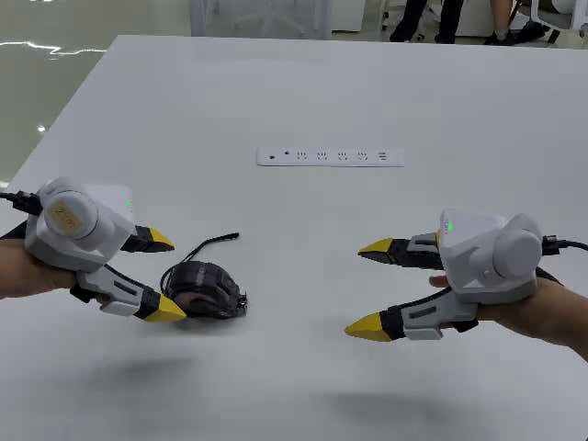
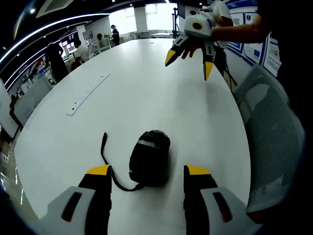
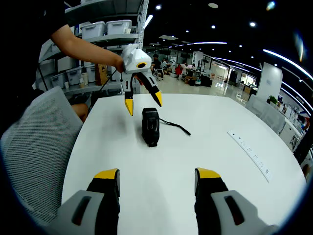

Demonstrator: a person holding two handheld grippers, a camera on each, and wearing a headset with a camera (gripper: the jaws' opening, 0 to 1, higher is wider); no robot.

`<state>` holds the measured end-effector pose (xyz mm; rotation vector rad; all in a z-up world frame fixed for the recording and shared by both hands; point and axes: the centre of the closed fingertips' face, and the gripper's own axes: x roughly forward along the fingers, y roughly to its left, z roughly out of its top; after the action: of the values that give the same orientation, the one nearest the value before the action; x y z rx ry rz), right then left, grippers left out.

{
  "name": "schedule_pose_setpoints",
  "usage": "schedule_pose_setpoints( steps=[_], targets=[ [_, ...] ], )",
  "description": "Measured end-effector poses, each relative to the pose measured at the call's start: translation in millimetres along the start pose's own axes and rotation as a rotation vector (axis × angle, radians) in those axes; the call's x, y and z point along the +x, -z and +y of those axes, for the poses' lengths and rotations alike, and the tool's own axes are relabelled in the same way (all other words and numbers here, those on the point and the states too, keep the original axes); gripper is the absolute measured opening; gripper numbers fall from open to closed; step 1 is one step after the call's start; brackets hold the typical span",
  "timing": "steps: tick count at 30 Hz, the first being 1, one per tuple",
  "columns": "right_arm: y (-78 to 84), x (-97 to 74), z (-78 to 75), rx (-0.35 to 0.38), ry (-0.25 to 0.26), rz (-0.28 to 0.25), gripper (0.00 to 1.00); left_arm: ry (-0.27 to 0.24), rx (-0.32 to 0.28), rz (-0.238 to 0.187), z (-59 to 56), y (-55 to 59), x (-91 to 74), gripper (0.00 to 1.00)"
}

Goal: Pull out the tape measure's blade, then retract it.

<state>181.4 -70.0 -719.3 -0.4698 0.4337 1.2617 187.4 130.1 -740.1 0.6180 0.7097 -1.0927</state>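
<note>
head view: two grippers, one tape, one power strip. left gripper [image 1: 163, 276] has its jaws spread, and the black tape [image 1: 207, 289] lies on the white table [image 1: 276, 101] just off their tips. the lower tip overlaps the tape's edge, so contact cannot be told. one strap [image 1: 209, 245] curls away from the tape. right gripper [image 1: 371, 287], jaws also spread, holds nothing and is well apart from the tape. power strip [image 1: 329, 157] sits farther back, mid-table. both wrists are cut off at the frame edges. left gripper view: the tape [image 2: 149, 156] sits on the table between the two yellow tips, with a gap to each side. here the strap [image 2: 105, 156] loops by the left jaw. the right gripper [image 2: 189, 65] is across the table, jaws apart. one mesh chair [image 2: 274, 132] at the right, a few people far off, blurred. right gripper view: own jaws [image 3: 157, 173] wide, over bare table. the tape [image 3: 150, 126] is ahead, lying under the left gripper [image 3: 143, 103]. shelves with bins stand behind. the tape's face is too dark to read.
</note>
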Motion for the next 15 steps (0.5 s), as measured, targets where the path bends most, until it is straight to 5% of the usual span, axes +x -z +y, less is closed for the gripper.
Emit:
schedule_pose_setpoints(
  steps=[15],
  targets=[
    [9.7, 35.9, -6.3, -0.040, -0.047, 0.041, 0.56, 0.081, 0.087, 0.074, 3.2, 10.6, 13.6, 0.45]
  ],
)
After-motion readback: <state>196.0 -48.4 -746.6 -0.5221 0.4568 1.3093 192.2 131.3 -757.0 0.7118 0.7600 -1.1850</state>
